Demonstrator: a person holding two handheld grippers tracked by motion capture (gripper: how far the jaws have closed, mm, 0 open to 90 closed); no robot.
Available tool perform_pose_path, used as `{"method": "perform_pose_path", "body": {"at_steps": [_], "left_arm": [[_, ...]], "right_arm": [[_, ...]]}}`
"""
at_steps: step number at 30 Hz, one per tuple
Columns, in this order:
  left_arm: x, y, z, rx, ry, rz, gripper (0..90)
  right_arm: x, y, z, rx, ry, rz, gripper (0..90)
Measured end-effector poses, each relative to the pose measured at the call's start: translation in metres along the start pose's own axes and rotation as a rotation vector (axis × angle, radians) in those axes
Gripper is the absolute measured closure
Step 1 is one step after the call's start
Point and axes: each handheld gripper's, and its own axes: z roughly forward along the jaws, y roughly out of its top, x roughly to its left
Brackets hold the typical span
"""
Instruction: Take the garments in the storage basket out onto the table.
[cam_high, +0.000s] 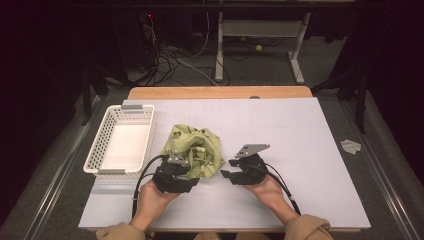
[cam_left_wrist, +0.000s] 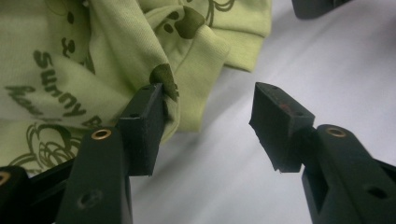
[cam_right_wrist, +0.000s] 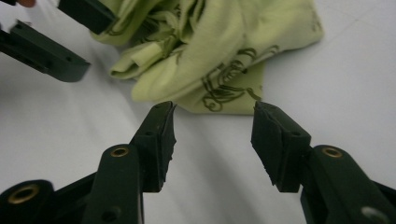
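Basket (cam_high: 102, 145) is set empty at the table's (cam_high: 310, 150) left edge, apparently as the place where the cloth is meant to go. Just right of it the crumpled green cloth (cam_high: 196, 147) lies on the table, between the two grippers. The left gripper (cam_left_wrist: 208, 121) is held unclenched, one jaw touching a fold, nothing pinched. The right gripper (cam_right_wrist: 215, 135) is kept released just short of the cloth's edge, seemingly aimed for a grasp.
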Motion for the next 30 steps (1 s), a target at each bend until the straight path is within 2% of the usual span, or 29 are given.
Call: {"method": "perform_pose_path", "body": {"at_steps": [4, 8, 11, 15, 22, 26, 30], "left_arm": [[0.003, 0.003, 0.010, 0.005, 0.004, -0.001, 41.2], [0.005, 0.009, 0.017, 0.009, 0.008, -0.009, 41.2], [0.007, 0.012, 0.023, 0.017, 0.022, -0.013, 41.4], [0.007, 0.015, 0.025, 0.021, 0.044, 0.005, 49.6], [0.016, 0.013, 0.012, -0.007, 0.021, -0.009, 74.7], [0.020, 0.011, 0.006, -0.014, 0.031, -0.020, 79.2], [0.023, 0.010, 0.000, -0.021, 0.043, -0.029, 79.4]], "right_arm": [[0.004, 0.008, 0.007, 0.012, 0.025, 0.020, 57.9], [0.008, 0.013, 0.016, 0.038, 0.030, 0.005, 63.3], [0.011, 0.016, 0.019, 0.044, 0.032, -0.026, 72.7], [0.009, 0.017, 0.019, 0.050, 0.061, -0.008, 86.3], [0.002, 0.019, 0.008, 0.050, 0.024, -0.012, 88.5], [-0.010, 0.019, -0.002, 0.039, -0.019, -0.012, 88.5], [-0.024, 0.017, -0.014, 0.027, -0.062, 0.018, 88.6]]}}
